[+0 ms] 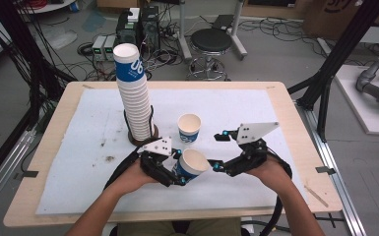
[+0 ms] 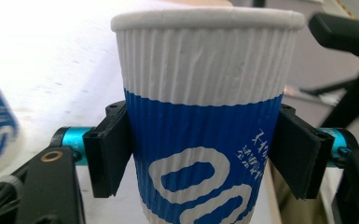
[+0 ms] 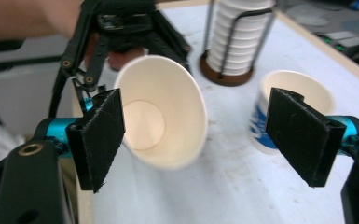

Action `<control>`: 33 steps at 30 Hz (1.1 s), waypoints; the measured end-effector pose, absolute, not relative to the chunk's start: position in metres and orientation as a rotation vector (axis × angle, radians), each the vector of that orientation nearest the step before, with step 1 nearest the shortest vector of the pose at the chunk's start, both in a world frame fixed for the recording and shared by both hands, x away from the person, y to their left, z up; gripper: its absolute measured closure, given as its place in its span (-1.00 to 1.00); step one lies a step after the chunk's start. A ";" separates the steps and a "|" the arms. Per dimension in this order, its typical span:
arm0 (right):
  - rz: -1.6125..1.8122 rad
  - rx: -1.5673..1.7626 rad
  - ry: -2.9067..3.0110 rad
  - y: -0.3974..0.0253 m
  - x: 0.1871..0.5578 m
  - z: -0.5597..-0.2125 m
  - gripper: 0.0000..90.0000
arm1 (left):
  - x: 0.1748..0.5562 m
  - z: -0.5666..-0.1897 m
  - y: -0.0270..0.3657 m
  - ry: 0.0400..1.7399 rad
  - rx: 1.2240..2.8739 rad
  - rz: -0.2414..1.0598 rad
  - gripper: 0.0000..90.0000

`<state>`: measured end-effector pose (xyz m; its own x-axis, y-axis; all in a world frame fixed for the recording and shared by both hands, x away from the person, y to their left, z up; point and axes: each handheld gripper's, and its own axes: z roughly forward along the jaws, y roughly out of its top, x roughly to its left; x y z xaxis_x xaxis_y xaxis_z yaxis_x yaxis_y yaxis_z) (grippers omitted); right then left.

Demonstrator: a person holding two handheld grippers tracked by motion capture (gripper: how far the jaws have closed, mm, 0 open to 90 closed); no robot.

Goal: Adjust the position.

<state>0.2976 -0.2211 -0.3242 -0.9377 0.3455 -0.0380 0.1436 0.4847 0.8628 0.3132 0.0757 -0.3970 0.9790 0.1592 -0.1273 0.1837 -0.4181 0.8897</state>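
My left gripper [image 1: 178, 169] is shut on a blue-and-white ribbed paper cup [image 1: 193, 165], holding it tipped with its mouth toward the right. In the left gripper view both pads press the blue band of the cup [image 2: 200, 121]. My right gripper [image 1: 216, 152] stands open just right of that cup, its jaws wide apart. In the right gripper view the held cup's open mouth [image 3: 161, 112] faces between the pads [image 3: 100, 140]. A second cup [image 1: 189, 128] [image 3: 289, 105] stands upright on the mat behind. A tall stack of cups [image 1: 132, 93] [image 3: 238, 37] rises from a wire holder on the left.
A white mat [image 1: 275, 187] covers the wooden table [image 1: 295, 123], with a few dark specks at the left. On the floor beyond are a round stool [image 1: 210, 42], computer boxes [image 1: 142, 24] and cables. A black frame post [image 1: 332, 64] stands at the right.
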 end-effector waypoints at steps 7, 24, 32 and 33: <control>1.469 0.577 2.428 -0.245 0.296 -0.339 -0.54 | 0.315 -0.403 0.083 0.281 1.929 0.006 -0.43; 1.505 0.834 2.117 -0.295 0.292 -0.376 -0.54 | 0.314 -0.408 0.109 0.331 1.699 0.109 -0.44; 1.458 0.860 2.104 -0.301 0.290 -0.385 -0.54 | 0.306 -0.408 0.131 0.329 1.637 0.142 -0.43; 1.458 0.862 2.102 -0.301 0.290 -0.385 -0.54 | 0.306 -0.409 0.133 0.331 1.635 0.145 -0.43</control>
<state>0.2898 -0.3009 -0.3854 -0.7097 0.7045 -0.0053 0.2420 0.2509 0.9373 0.3056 0.1325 -0.4087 0.9486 0.2990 -0.1039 0.1273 -0.0599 0.9901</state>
